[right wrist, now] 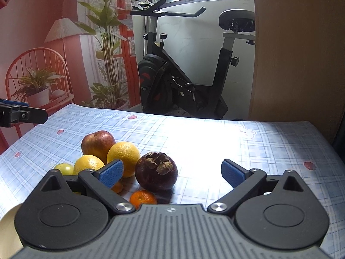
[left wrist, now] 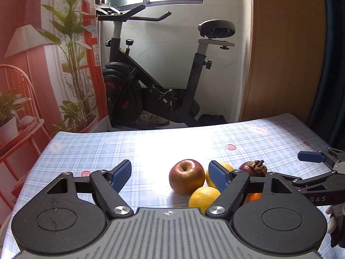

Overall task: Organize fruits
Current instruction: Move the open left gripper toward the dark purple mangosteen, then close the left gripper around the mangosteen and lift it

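Right wrist view shows the fruit bunched in one cluster on the checked tablecloth (right wrist: pixel 215 142), toward the near left of the table. The right gripper (right wrist: pixel 173 173) has its jaws spread wide with nothing between the pads, and the mangosteen (right wrist: pixel 156 171) sits just ahead of them — offset toward the left finger rather than centred in the gap. Behind and left of it lie two oranges (right wrist: pixel 123 155) touching each other and the red apple (right wrist: pixel 98 143) at the far side of the pile; a small tangerine (right wrist: pixel 143 199) lies nearest the camera, and a pale green fruit (right wrist: pixel 64 168) peeks out at the left edge.

From the left wrist view, the left gripper (left wrist: pixel 171 176) is also spread and empty. The apple (left wrist: pixel 186 176) stands in the gap between its fingers, a little right of centre and slightly beyond the tips, with one orange (left wrist: pixel 203 196) touching it on the near right.

So the deciding relation is plain, as I judge it — each hand has its own nearest fruit: the apple for the left, the mangosteen for the right. All are round, so no long axis matters; what matters is sideways alignment. The right gripper would need to shift left to centre the mangosteen, and the left finger risks nudging the orange beside it.
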A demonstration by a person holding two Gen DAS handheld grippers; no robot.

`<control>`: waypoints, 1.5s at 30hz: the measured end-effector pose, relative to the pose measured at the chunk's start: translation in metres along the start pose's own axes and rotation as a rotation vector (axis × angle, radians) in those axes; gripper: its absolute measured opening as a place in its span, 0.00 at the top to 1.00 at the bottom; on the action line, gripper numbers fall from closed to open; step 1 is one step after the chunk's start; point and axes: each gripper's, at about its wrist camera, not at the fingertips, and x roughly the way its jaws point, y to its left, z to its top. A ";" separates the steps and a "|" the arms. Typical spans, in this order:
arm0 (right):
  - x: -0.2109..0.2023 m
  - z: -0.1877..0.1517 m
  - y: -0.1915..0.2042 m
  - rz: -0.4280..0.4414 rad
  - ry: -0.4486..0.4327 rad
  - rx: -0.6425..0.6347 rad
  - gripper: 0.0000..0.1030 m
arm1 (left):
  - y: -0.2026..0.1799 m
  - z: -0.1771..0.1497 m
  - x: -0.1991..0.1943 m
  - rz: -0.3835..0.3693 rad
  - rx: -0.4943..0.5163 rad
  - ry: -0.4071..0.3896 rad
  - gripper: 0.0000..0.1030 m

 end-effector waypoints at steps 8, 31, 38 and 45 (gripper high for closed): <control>0.018 -0.005 -0.010 0.055 0.037 0.011 0.25 | -0.013 0.004 0.034 -0.123 -0.048 0.054 0.41; 0.055 -0.015 -0.019 0.187 0.078 0.040 0.35 | -0.056 -0.003 0.107 -0.389 -0.027 0.191 0.45; 0.059 -0.013 -0.021 0.210 0.087 0.042 0.39 | -0.063 -0.004 0.129 -0.426 -0.014 0.227 0.46; 0.059 -0.014 -0.023 0.219 0.085 0.054 0.39 | -0.069 -0.004 0.144 -0.439 -0.027 0.252 0.52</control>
